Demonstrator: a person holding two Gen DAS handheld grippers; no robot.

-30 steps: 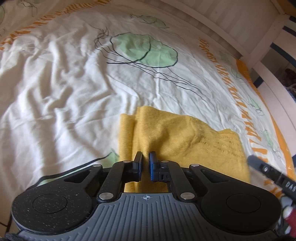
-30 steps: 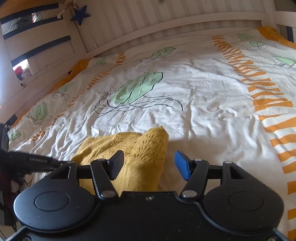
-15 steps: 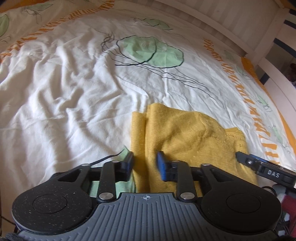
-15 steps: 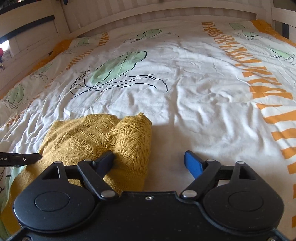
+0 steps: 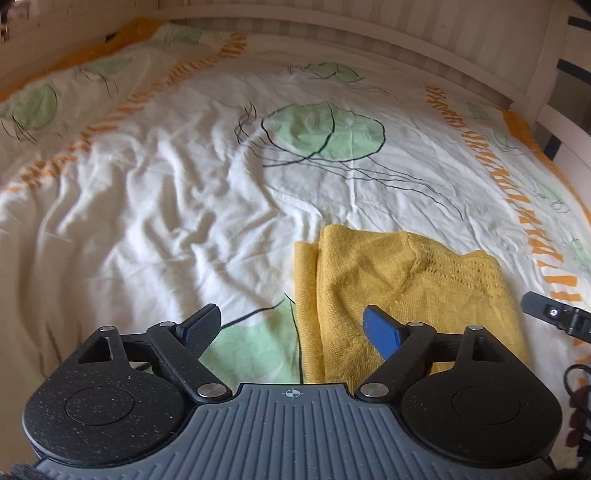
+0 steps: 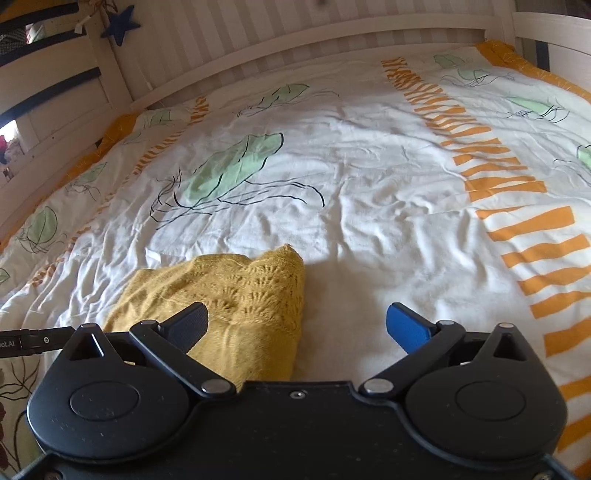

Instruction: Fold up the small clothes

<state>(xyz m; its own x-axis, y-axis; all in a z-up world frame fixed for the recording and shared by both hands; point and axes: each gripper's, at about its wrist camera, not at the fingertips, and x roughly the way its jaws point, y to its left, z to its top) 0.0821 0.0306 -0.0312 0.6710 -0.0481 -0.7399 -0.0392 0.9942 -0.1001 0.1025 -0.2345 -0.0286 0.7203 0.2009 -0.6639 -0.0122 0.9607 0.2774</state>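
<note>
Our left gripper (image 5: 291,325) is spread wide open and holds nothing. Its dark finger (image 5: 201,326) sits over the white bed cover, on the left. Its blue finger (image 5: 382,332) sits over the yellow knitted sweater (image 5: 399,291), near that sweater's left side. We cannot tell if the blue finger touches the knit or just floats above it.

Our right gripper (image 6: 297,325) is wide open too, with nothing in it. Its dark finger (image 6: 188,326) is over the right part of the sweater (image 6: 236,306). Its blue finger (image 6: 406,326) is over bare cover, off to the right of the sweater.

The sweater is folded into a small thick bundle. It lies on the near part of the bed, just in front of both grippers. In the left camera we see a thin folded strip along its left edge and a holey lace pattern on its right. In the right camera the lace looks like little fans, and one corner points to the far side.

Under it is the duvet cover (image 5: 155,206), white and wrinkly, with green jellyfish (image 5: 325,133) drawings and orange stripes (image 6: 495,177). At the far side stands a white wooden bed rail (image 6: 295,40). A blue star (image 6: 120,22) hangs at the far left.
</note>
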